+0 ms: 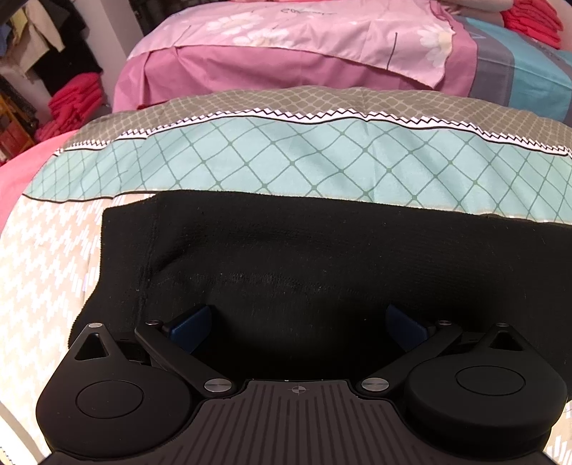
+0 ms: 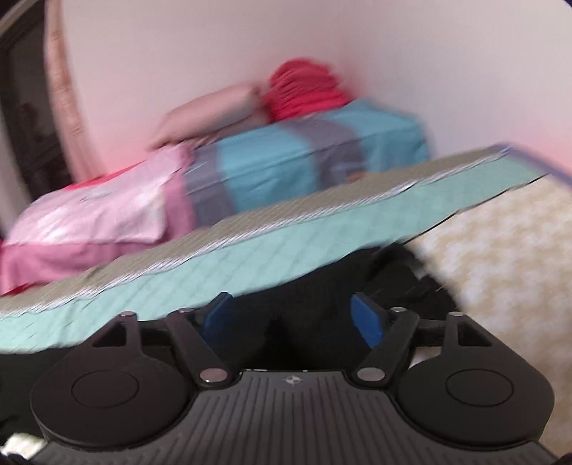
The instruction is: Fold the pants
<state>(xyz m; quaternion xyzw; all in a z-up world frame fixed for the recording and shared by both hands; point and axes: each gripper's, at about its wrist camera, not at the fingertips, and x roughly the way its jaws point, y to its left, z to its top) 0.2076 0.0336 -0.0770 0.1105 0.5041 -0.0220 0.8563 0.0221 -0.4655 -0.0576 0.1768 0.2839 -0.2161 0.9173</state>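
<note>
Black knit pants lie flat across a patterned bedcover, with a seam running down near their left edge. My left gripper hovers just over the near part of the pants, tilted steeply down. Its blue pads stand wide apart and grip nothing. In the blurred right wrist view, the black pants lie rumpled below the teal band of the cover. My right gripper is open above that cloth, and its blue pads do not press on it.
Behind the cover is a pink floral bed with a blue and grey striped sheet. Stacks of folded red clothes sit at the far left and far right, seen also against the wall. Hanging garments fill the upper left.
</note>
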